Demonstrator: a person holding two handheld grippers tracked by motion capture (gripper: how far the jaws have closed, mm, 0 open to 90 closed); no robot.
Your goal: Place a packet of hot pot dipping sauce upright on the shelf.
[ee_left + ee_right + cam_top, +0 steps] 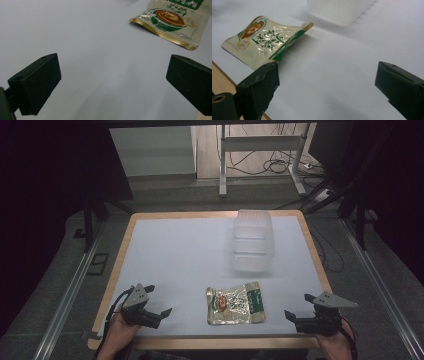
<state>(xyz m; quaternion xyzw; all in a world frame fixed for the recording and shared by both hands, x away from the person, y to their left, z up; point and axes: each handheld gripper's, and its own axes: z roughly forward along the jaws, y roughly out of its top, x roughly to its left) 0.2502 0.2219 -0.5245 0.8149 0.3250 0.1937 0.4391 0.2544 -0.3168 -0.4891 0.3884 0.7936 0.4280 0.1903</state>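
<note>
we judge the foil pouch (235, 305) light, floppy and slick (best pinched at an edge seam); our left gripper (156, 301) and right gripper (298, 307) gape wide, both empty.

Glossy, crinkled foil-like packet (235, 305), cream and green print, gold edge catching the light. Translucent, frosted plastic container (254, 246), ribbed along its walls. Matt white, smooth sheet across the worktop (170, 265), bordered by pale bare wood. Matt black plastic jaws on the left gripper (157, 306) and right gripper (298, 306), edges slightly scuffed.
</note>
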